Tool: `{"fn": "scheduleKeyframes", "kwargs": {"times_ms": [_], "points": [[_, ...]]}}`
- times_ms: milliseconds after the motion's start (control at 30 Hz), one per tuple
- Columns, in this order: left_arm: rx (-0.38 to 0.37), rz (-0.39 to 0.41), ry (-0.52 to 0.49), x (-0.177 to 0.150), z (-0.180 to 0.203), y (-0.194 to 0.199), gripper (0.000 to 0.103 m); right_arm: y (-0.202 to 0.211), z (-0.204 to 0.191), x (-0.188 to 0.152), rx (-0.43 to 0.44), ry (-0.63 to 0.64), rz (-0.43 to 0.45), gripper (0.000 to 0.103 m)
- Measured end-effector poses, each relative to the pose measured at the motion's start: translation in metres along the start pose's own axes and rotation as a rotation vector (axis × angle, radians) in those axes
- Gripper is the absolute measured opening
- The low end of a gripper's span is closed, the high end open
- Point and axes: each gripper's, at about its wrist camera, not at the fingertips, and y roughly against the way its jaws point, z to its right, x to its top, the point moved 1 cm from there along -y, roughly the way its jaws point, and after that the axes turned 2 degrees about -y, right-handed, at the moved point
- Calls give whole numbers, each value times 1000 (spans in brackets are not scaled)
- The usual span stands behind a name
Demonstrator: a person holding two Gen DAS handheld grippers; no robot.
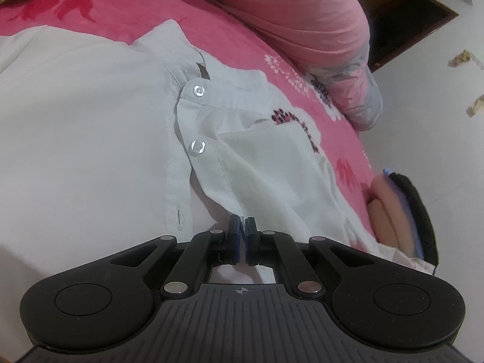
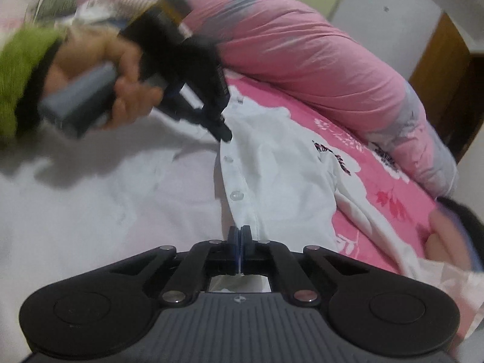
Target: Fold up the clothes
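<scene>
White shirt (image 1: 90, 139), 2 buttons, label (image 1: 203, 71) unreadable

Left black two-finger gripper (image 1: 241, 222): jaws closed, blue pads pressed together, a fold of white cloth pinched at the fingertips. Linkage arms drawn in close on both sides of the fingers. Tool pitched downward.

Seen from the right wrist view, this same left gripper (image 2: 225, 134) points down and to the right, gripped by a bare hand (image 2: 121, 81) wrapped around a grey handle; a bright green sleeve cuff (image 2: 21, 72) sits behind the wrist. Hand blurred.

Right black two-finger gripper (image 2: 241, 231): jaws closed, pads meeting, white cloth edge at the tips. Whether it is pinched cannot be told.
</scene>
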Motion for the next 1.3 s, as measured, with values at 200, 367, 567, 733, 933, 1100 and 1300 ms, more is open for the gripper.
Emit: {"fn": "scheduleKeyframes", "kwargs": {"times_ms": [200, 367, 567, 733, 933, 1100, 1300], "points": [[-15, 20, -3, 3, 0, 16, 1, 19, 22, 13, 157, -203, 19, 0], [1, 33, 8, 5, -7, 29, 0, 17, 34, 20, 309, -321, -12, 0], [29, 50, 17, 3, -20, 41, 0, 6, 25, 22, 378, -258, -82, 0], [41, 58, 45, 2, -33, 46, 0, 5, 17, 26, 433, -224, -93, 0], [62, 64, 52, 5, -45, 52, 0, 5, 9, 21, 466, -224, -133, 0], [111, 17, 16, 4, -47, 46, 0, 6, 8, 14, 460, -257, -162, 0], [152, 58, -27, -1, -42, 65, 11, 12, 35, 28, 438, -286, -129, 2]]}}
